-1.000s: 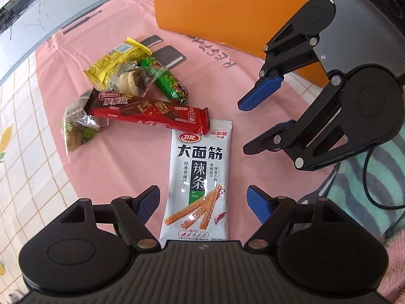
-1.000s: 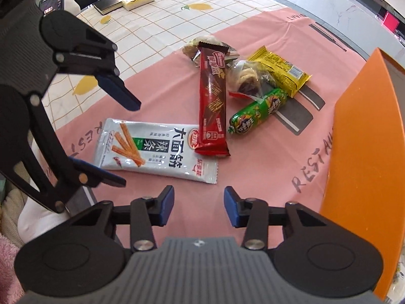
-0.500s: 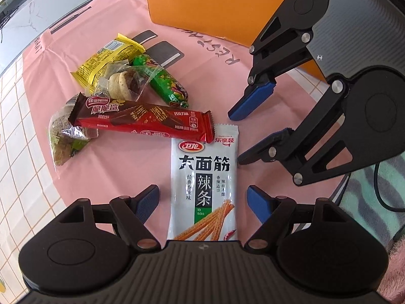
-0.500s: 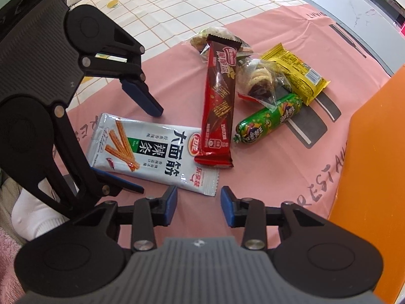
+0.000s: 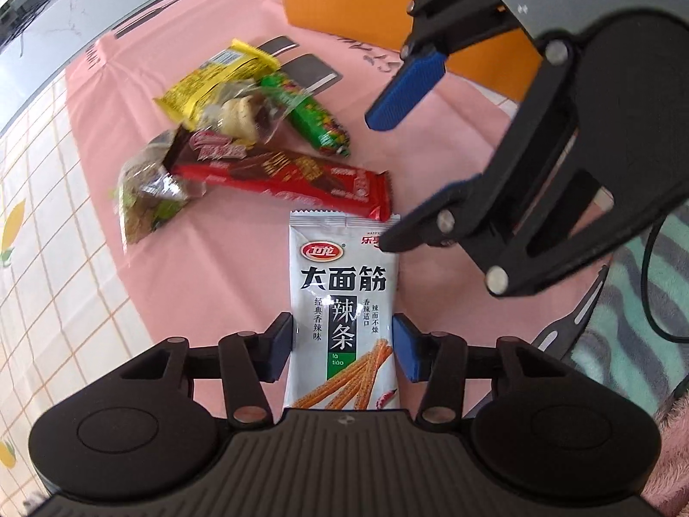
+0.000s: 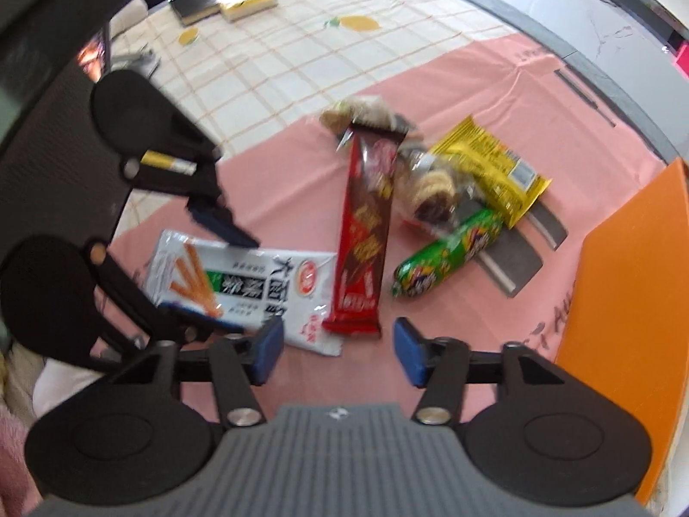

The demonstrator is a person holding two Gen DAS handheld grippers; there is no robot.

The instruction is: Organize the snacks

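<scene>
Low in the left wrist frame, our left gripper [image 5: 343,347] straddles the white latiao packet [image 5: 344,301], its 2 pads just beside the edges. Our right gripper [image 6: 338,351] gapes wide before the red wafer bar [image 6: 364,241], holding nothing.

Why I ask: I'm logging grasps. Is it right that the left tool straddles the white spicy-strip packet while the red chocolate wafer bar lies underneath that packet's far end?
One detail is wrong. The left tool does straddle the white spicy-strip packet, but the red chocolate wafer bar is not underneath it. The left wrist view shows the bar's end overlapping on top of the packet's far edge.
</scene>
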